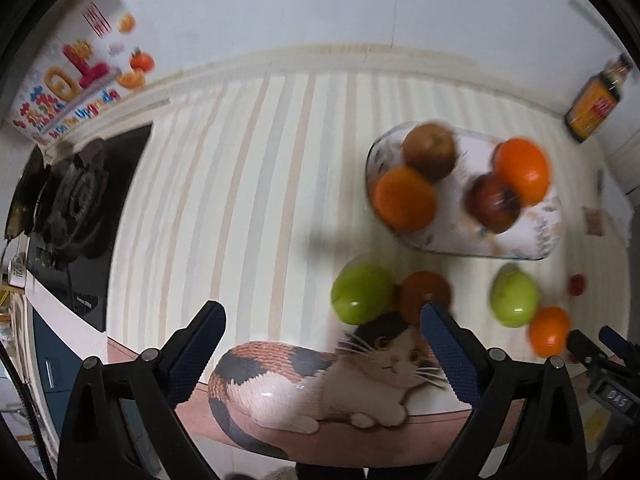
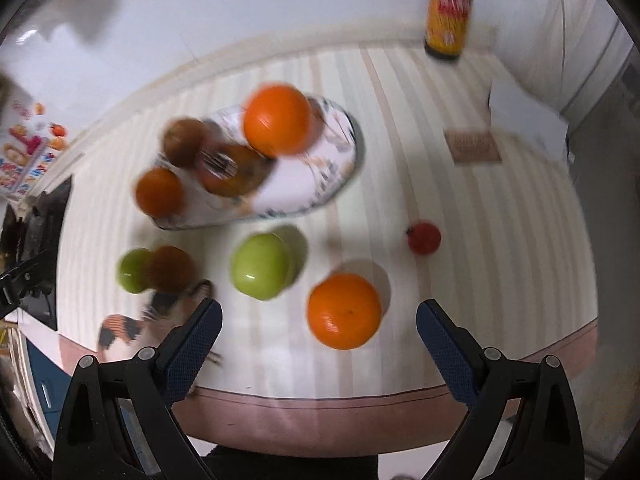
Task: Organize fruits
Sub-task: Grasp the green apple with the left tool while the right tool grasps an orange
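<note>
A patterned oval plate on the striped tablecloth holds two oranges, a brown fruit and a reddish apple. On the cloth in front lie two green apples, a dark orange fruit, an orange and a small red fruit. My left gripper is open and empty above the near table edge. My right gripper is open and empty, with the orange between its fingers' line, just ahead.
A cat picture is printed at the cloth's near edge. A gas stove is at the left, a colourful box behind it. A dark sauce bottle stands at the back right. A small brown card lies near it.
</note>
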A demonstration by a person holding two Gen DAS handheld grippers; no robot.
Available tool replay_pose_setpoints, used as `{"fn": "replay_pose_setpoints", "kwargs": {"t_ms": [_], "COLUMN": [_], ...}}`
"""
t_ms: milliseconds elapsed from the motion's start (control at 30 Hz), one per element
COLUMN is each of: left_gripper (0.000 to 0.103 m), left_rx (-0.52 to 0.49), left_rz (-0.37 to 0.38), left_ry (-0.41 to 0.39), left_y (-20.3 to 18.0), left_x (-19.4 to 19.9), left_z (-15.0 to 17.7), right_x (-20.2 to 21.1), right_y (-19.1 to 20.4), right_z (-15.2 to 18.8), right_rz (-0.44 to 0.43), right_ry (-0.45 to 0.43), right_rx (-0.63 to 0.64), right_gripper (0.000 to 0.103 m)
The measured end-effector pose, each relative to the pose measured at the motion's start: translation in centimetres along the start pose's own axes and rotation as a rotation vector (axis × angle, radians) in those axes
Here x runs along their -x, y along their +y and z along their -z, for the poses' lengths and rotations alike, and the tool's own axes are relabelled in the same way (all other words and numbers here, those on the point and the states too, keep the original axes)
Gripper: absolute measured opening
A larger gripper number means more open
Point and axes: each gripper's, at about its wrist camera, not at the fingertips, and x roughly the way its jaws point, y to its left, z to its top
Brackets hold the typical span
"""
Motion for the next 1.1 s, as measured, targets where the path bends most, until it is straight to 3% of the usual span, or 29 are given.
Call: {"fn": "replay_pose_setpoints", "kwargs": {"t_ms": [100,233,400,500,567,600,733,1033,1100], "left_gripper": [0.100,0.100,0.096,0.083,0.059,0.057,0.057,0.056,0.056], "left_rx": [0.024,0.090,0.115,0.155,0.181,0.182,0.132,0.103,0.093], "left_rz": [0.014,0.112,0.180,0.255,0.320,0.333,0.283,0.296,0.290], "left_ry": [0.066,0.180,0.276,0.262,0.252,0.250,0.236,0.242,0.229], "left_y": [0.4,1.1,0.7,0.9,1.0,0.8,0.3,1.2,0.9], "left_x": [-3.0,-7.1,-10.7,-11.1,-10.9,-10.7,-10.0,-8.1,-7.9], "left_z": [-0.6,-1.6,-1.7,-1.4,-1.4,-1.4,-0.7,5.3,5.4], "right_x": [-2.6,-4.9,-5.7,-6.5,-7.3,-7.8,-8.3,-8.4,-9.0], "right_y": [-1.1,-1.8,-1.5,-1.6,-1.8,-1.9,-2.2,0.6,1.2], "right_z": [-0.1,-0.2,-0.6,-0.9,-0.9,-0.8,-0.5,1.9,2.2], "right_rz": [-0.027,-0.077,-0.057,-0.058,-0.057,-0.059,-0.037,-0.130,-0.139], "right_ry": [0.046,0.086,0.082,0.109,0.131,0.143,0.140,0.200,0.215], "right_rx": [-0.042,-0.087,-0.072,-0.078,-0.079,-0.084,-0.066,0.007,0.008], "right_gripper": [0.099,0.087,0.086,0.086,0.086,0.085,0.067,0.067,0.068]}}
